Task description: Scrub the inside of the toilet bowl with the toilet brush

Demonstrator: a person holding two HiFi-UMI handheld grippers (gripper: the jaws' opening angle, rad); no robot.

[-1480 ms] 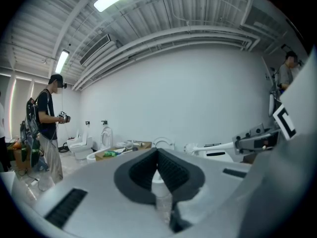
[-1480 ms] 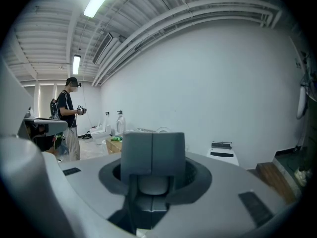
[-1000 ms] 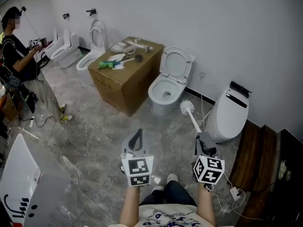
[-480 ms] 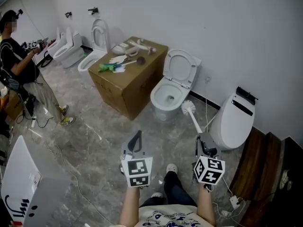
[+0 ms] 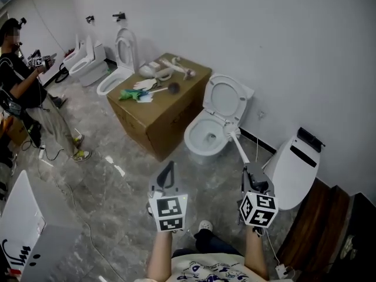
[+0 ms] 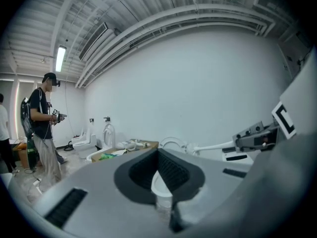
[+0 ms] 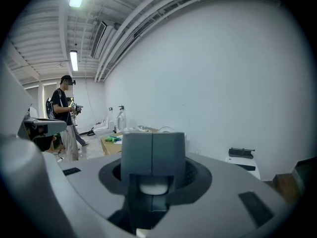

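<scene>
A white toilet (image 5: 202, 138) stands against the wall with its lid (image 5: 228, 96) raised and its bowl uncovered. My right gripper (image 5: 252, 173) is shut on the white handle of the toilet brush (image 5: 238, 147). The brush slants up and forward, and its bristle head sits by the bowl's right rim. In the right gripper view the handle (image 7: 154, 186) shows as a white patch between the closed jaws (image 7: 152, 152). My left gripper (image 5: 170, 168) is shut on nothing and hovers over the floor in front of the toilet. Its jaws (image 6: 158, 155) meet at the tip in the left gripper view.
A cardboard box (image 5: 158, 107) left of the toilet carries a plunger, cloths and fittings. A second closed toilet (image 5: 295, 164) stands at the right, with dark wooden boards (image 5: 329, 225) beyond it. More toilets (image 5: 119, 63) line the far wall. A person (image 5: 23, 90) stands at left, with cables on the floor nearby.
The view has come closer to the toilet. The brush head has moved from right of the toilet to the bowl's right rim. Both grippers keep their hold and spacing.
</scene>
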